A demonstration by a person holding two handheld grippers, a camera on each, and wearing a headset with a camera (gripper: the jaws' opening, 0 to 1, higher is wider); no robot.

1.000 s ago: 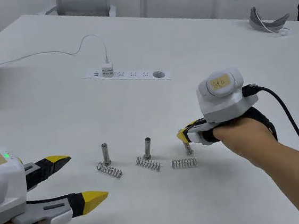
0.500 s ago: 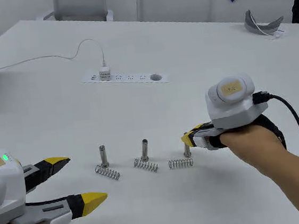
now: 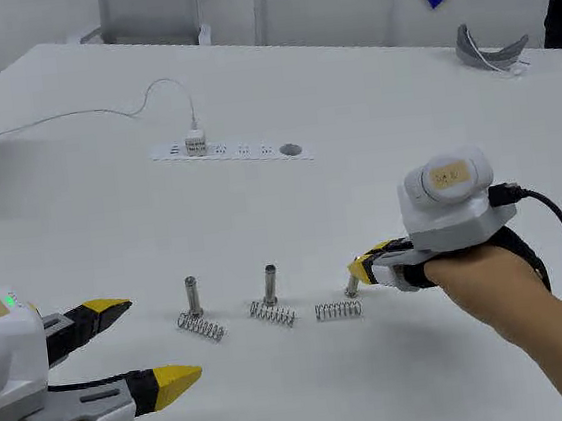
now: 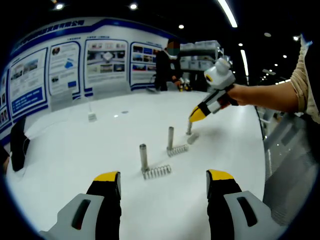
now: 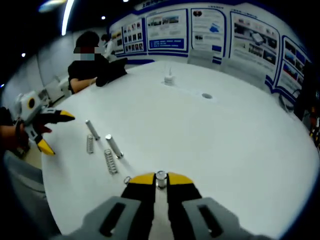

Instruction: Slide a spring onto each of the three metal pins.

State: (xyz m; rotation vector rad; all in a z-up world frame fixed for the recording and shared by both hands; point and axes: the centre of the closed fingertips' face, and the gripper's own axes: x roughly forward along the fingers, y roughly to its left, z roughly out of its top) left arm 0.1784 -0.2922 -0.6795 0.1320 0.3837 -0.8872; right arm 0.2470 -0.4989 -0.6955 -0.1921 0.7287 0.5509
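Observation:
Three metal pins stand in a row on the white table: left pin, middle pin, right pin. A spring lies in front of each: left spring, middle spring, right spring. My right gripper sits at the right pin; in the right gripper view its yellow-tipped jaws are closed around the top of that pin. My left gripper hovers open at the near left, well short of the left pin, with nothing between its jaws.
A white power strip with a plugged charger and cable lies further back on the table. A grey headset-like object rests at the far right. A person sits beyond the table's far side in the right gripper view.
The head view has shifted a little. My right gripper has stayed at the right pin, the hand drawn slightly to the right. The left gripper stays open in place.

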